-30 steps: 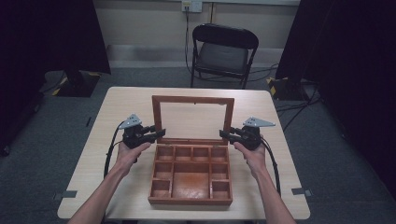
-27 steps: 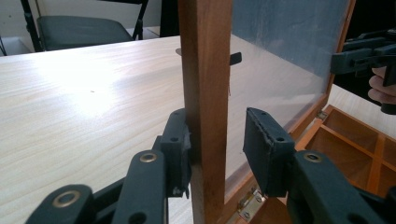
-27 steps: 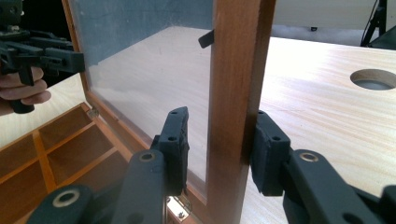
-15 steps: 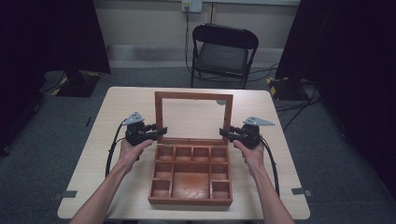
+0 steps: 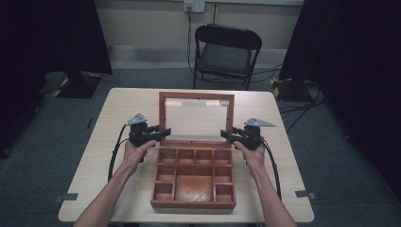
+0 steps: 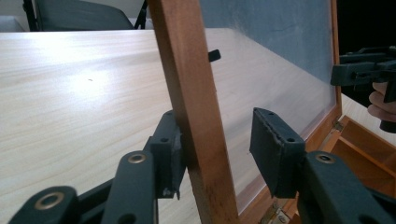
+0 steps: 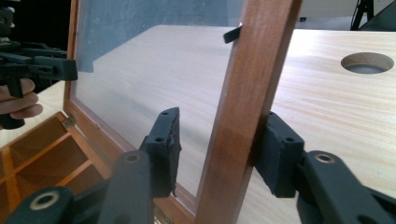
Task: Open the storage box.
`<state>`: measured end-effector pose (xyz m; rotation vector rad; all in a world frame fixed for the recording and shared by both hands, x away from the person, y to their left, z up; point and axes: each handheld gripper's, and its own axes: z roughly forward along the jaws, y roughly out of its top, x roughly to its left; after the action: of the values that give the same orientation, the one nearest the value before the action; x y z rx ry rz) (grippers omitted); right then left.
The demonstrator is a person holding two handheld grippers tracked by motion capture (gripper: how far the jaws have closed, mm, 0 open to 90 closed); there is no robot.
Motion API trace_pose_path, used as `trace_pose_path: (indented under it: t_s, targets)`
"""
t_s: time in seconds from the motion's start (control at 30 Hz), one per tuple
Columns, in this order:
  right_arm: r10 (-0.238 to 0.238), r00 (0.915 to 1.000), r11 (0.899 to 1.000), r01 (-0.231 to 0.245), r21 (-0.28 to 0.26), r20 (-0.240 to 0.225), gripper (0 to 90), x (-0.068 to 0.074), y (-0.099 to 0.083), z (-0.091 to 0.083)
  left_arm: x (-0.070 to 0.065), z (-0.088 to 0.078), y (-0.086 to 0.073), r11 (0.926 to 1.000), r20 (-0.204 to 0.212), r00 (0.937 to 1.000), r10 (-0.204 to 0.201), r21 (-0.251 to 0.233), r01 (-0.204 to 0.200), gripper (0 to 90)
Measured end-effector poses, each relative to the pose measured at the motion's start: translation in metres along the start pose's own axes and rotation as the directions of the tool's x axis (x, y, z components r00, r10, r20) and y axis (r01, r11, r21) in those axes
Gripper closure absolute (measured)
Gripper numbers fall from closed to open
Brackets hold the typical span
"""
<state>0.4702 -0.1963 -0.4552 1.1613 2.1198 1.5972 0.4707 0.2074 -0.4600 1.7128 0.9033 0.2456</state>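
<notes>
The left gripper [image 6: 215, 154] has its jaws spread around the lid's left rail, one pad touching, the other clear; they have just been opening. The right gripper [image 7: 219, 149] straddles the right rail likewise, seemingly loose. The lid [image 5: 196, 118] stands upright on the box [image 5: 194, 177] mid-bench [image 5: 94, 142], steeper than a second ago. A chair [image 5: 227, 52] stands beyond. No writing is readable.

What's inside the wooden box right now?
The wooden box shows bare compartments with nothing in them. The front wall hides a strip of floor in the nearest ones. The lid stands open.
</notes>
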Motion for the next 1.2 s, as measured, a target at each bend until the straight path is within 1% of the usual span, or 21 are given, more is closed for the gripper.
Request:
trace_pose_path:
  t_s: [0.03, 0.07, 0.13, 0.23, 0.3, 0.4, 0.53, 0.57, 0.6, 0.63, 0.67, 0.7, 0.73, 0.77, 0.87, 0.9, 0.93, 0.97, 1.07, 1.1, 1.2]
  targets:
    - [0.005, 1.0000, 1.000, -0.005, 0.008, 0.006, 50.4, 0.000, -0.001, 0.001, 0.000, 0.001, -0.001, 1.0000, 0.003, 1.0000, 0.001, 0.007, -0.001, 52.8]
    - [0.005, 1.0000, 1.000, -0.005, 0.008, 0.006, 50.4, 0.000, -0.001, 0.001, 0.000, 0.002, -0.001, 0.9999, 0.000, 1.0000, 0.004, 0.011, -0.004, 52.8]
    - [0.015, 0.9999, 1.000, -0.015, 0.012, 0.006, 49.1, -0.001, -0.002, 0.003, 0.000, 0.004, -0.002, 0.9998, 0.004, 1.0000, -0.003, 0.019, 0.003, 51.2]
    - [0.025, 0.9996, 0.999, -0.025, 0.028, 0.011, 42.9, -0.002, -0.004, 0.007, 0.001, 0.007, -0.004, 0.9994, 0.010, 0.9997, -0.022, 0.027, 0.022, 48.2]
    - [0.026, 0.9996, 0.999, -0.027, 0.032, 0.014, 41.7, -0.002, -0.005, 0.008, 0.002, 0.009, -0.005, 0.9990, 0.009, 0.9996, -0.028, 0.034, 0.028, 47.4]
    - [0.033, 0.9992, 0.999, -0.034, 0.041, 0.024, 38.6, -0.003, -0.006, 0.011, 0.003, 0.012, -0.006, 0.9980, 0.000, 0.9994, -0.034, 0.053, 0.034, 45.0]
    - [0.046, 0.9983, 0.997, -0.048, 0.056, 0.035, 34.1, -0.003, -0.007, 0.015, 0.004, 0.016, -0.008, 0.9967, -0.018, 0.9983, -0.054, 0.060, 0.055, 41.8]
    - [0.048, 0.9979, 0.996, -0.051, 0.070, 0.044, 32.4, -0.004, -0.009, 0.019, 0.005, 0.017, -0.009, 0.9958, -0.015, 0.9981, -0.060, 0.069, 0.061, 40.5]
    - [0.048, 0.9979, 0.996, -0.051, 0.070, 0.044, 32.4, -0.004, -0.009, 0.019, 0.006, 0.017, -0.009, 0.9951, -0.018, 0.9977, -0.065, 0.073, 0.066, 40.5]
    - [0.058, 0.9972, 0.995, -0.062, 0.080, 0.048, 30.4, -0.004, -0.010, 0.021, 0.007, 0.019, -0.011, 0.9934, -0.022, 0.9966, -0.080, 0.080, 0.081, 39.1]
    - [0.058, 0.9972, 0.995, -0.062, 0.080, 0.048, 30.4, -0.004, -0.010, 0.021, 0.007, 0.019, -0.011, 0.9934, -0.022, 0.9966, -0.080, 0.080, 0.081, 38.2]
    - [0.067, 0.9958, 0.993, -0.072, 0.090, 0.062, 27.2, -0.005, -0.011, 0.023, 0.008, 0.019, -0.012, 0.9932, -0.029, 0.9961, -0.083, 0.080, 0.085, 37.5]
    - [0.067, 0.9958, 0.993, -0.072, 0.090, 0.062, 27.2, -0.005, -0.011, 0.023, 0.010, 0.020, -0.013, 0.9916, -0.032, 0.9954, -0.091, 0.090, 0.093, 37.5]
    - [0.065, 0.9951, 0.992, -0.072, 0.107, 0.075, 26.2, -0.007, -0.012, 0.025, 0.012, 0.020, -0.014, 0.9896, -0.023, 0.9943, -0.104, 0.097, 0.106, 36.9]
    - [0.070, 0.9938, 0.990, -0.080, 0.112, 0.086, 25.8, -0.008, -0.012, 0.025, 0.014, 0.022, -0.016, 0.9864, -0.017, 0.9912, -0.131, 0.098, 0.132, 36.6]
    - [0.068, 0.9933, 0.990, -0.078, 0.114, 0.093, 25.2, -0.008, -0.012, 0.025, 0.014, 0.023, -0.017, 0.9864, -0.020, 0.9916, -0.128, 0.101, 0.129, 36.2]
    - [0.070, 0.9934, 0.990, -0.081, 0.118, 0.091, 24.8, -0.008, -0.012, 0.025, 0.014, 0.023, -0.017, 0.9870, -0.032, 0.9920, -0.122, 0.101, 0.125, 34.9]
    - [0.077, 0.9929, 0.987, -0.089, 0.134, 0.090, 23.5, -0.009, -0.014, 0.026, 0.014, 0.024, -0.017, 0.9847, -0.039, 0.9912, -0.127, 0.116, 0.130, 32.9]
    - [0.094, 0.9918, 0.985, -0.106, 0.140, 0.086, 22.8, -0.011, -0.015, 0.026, 0.016, 0.025, -0.019, 0.9821, -0.045, 0.9896, -0.136, 0.125, 0.141, 31.6]
    - [0.103, 0.9911, 0.983, -0.115, 0.146, 0.085, 22.4, -0.012, -0.016, 0.027, 0.017, 0.026, -0.020, 0.9788, -0.040, 0.9870, -0.155, 0.129, 0.159, 30.9]
    - [0.122, 0.9889, 0.979, -0.134, 0.153, 0.085, 22.3, -0.013, -0.017, 0.028, 0.018, 0.026, -0.020, 0.9778, -0.039, 0.9870, -0.156, 0.136, 0.160, 30.8]
